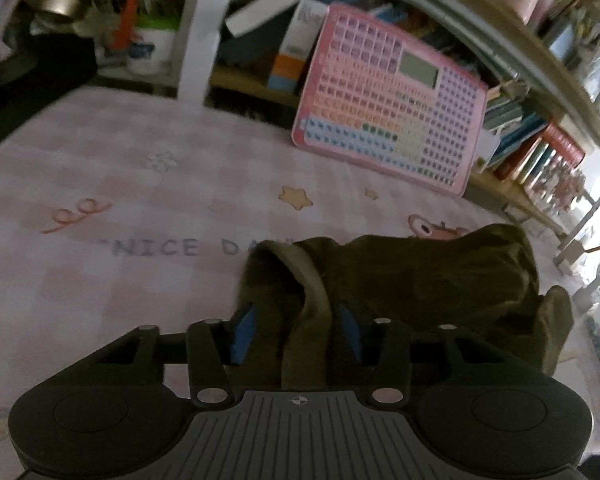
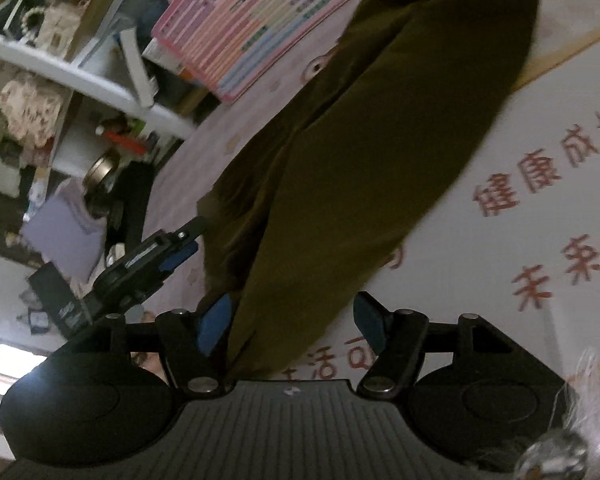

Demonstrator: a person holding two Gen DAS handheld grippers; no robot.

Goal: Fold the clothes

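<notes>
On a pink checked bed sheet (image 1: 140, 168) printed with stars and the words "NICE DAY", an olive-green garment (image 1: 420, 276) is lying bunched, in front of a pink keyboard toy (image 1: 392, 116) that is leaning against a crowded bookshelf (image 1: 540, 148). The left gripper (image 1: 296, 320) is reaching into the near edge of the garment, with a rolled hem or cuff sitting between its blue pads (image 1: 244, 332); the jaws are narrowed around that fold, but whether the pads are actually pressing it cannot be told. In the right wrist view the garment (image 2: 360, 160) is stretching away from the camera toward the keyboard toy (image 2: 256, 16). The right gripper (image 2: 292, 320) is standing with its jaws wide apart, cloth lying loosely between its blue pads (image 2: 214, 320) without being squeezed.
</notes>
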